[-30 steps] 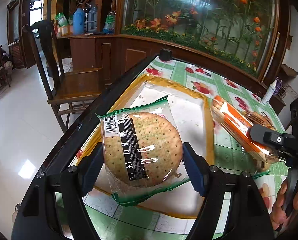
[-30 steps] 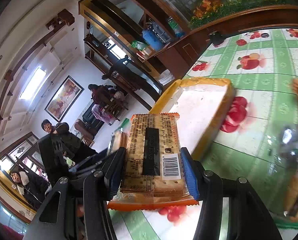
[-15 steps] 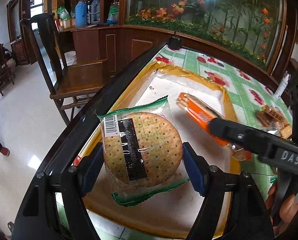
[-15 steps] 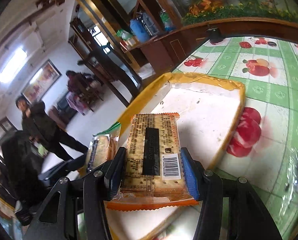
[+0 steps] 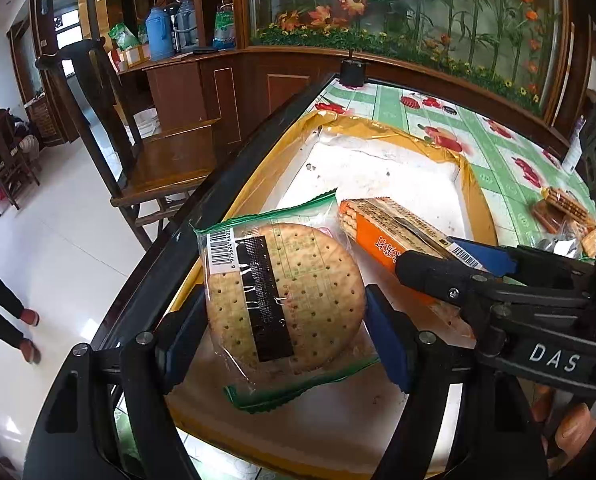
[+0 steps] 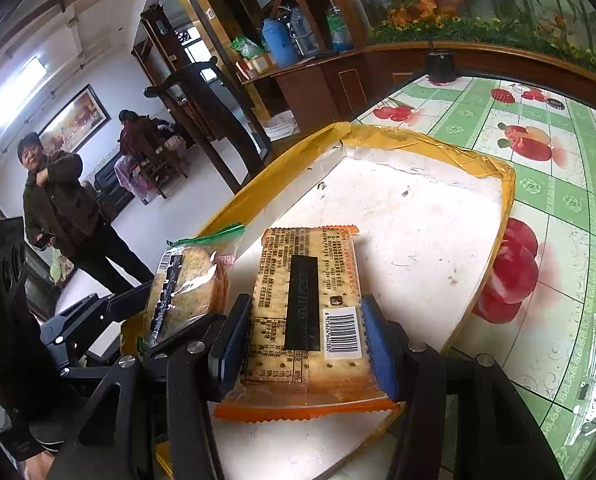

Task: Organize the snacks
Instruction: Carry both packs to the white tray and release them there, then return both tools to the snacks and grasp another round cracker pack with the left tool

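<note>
Fingers of left gripper (image 5: 286, 336) clamped on round cracker pack (image 5: 282, 300), right gripper (image 6: 303, 344) on rectangular biscuit pack (image 6: 307, 312); both held side by side over yellow-rimmed tray (image 6: 377, 136), presumably for neat placement.

Right gripper (image 5: 437, 264) with its orange cracker pack (image 5: 381, 228), earlier out over the green tablecloth (image 5: 509, 184), now sits over the white tray (image 5: 377, 168), close beside the round biscuit pack (image 5: 286, 296). Both packs sit lower over the tray.
</note>
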`<state>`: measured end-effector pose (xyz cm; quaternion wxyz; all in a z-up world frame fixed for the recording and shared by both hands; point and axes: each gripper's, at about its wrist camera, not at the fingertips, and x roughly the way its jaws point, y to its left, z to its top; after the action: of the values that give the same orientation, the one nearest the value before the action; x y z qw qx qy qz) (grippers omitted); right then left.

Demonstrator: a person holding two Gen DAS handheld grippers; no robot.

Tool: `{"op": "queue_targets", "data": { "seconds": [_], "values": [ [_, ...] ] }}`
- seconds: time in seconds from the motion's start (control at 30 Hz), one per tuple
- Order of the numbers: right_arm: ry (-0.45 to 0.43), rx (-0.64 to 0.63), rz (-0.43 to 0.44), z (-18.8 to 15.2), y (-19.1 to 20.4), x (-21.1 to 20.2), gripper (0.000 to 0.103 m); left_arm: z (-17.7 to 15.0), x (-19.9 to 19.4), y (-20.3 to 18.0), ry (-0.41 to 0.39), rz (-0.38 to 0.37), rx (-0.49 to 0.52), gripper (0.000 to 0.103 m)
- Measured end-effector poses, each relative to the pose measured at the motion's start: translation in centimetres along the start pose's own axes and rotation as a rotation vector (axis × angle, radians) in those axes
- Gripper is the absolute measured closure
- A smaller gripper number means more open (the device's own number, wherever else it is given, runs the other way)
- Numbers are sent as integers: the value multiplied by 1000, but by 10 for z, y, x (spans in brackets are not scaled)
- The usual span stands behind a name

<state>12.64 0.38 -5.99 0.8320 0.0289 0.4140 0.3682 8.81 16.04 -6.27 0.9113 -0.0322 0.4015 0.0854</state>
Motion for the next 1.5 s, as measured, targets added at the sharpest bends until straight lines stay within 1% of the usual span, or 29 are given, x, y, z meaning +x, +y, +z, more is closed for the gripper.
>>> {"op": "queue_targets", "data": {
  "seconds": [0.17,0.2,0.27,0.37,0.43,0.5,0.63,0.67,0.83,0.93,0.97,1.03,1.17,1.3,1.37,1.5],
  "values": [
    [-6,-7,-6,0,3,-4,46,0,1,-1,13,14,5,26],
    [-10,-3,-5,1,2,-5,39,0,1,0,20,16,4,26],
    [-29,8,-14,1,-1,-11,29,1,2,0,33,35,4,26],
    [-57,35,-8,2,-7,-24,29,1,-1,-1,22,79,11,25],
    [-80,53,-8,1,-13,-36,26,2,-7,-1,8,99,3,18],
    [-102,67,-10,-1,-18,-47,21,2,-12,-1,-4,97,-1,18],
    [-140,89,-22,-10,-27,-75,18,2,-18,-5,-12,95,-1,18],
    [-147,88,-30,-13,-29,-82,16,2,-21,-7,-15,90,-4,18],
    [-184,86,-123,-37,-47,-128,12,1,-39,-25,-47,34,-6,18],
    [-210,103,-193,-58,-66,-159,7,2,-51,-47,-65,-35,8,18],
    [-220,110,-226,-67,-75,-171,4,3,-54,-54,-69,-59,13,18],
    [-234,131,-283,-82,-90,-189,2,2,-58,-74,-68,-106,30,18],
    [-245,197,-345,-107,-121,-220,2,-1,-57,-112,-34,-190,77,18],
    [-251,262,-405,-131,-154,-246,2,-9,-50,-151,17,-272,92,19],
    [-260,284,-432,-138,-166,-257,2,-13,-48,-168,39,-295,89,19],
    [-270,308,-481,-147,-185,-272,1,-22,-43,-203,73,-320,73,19]
  ]
}}
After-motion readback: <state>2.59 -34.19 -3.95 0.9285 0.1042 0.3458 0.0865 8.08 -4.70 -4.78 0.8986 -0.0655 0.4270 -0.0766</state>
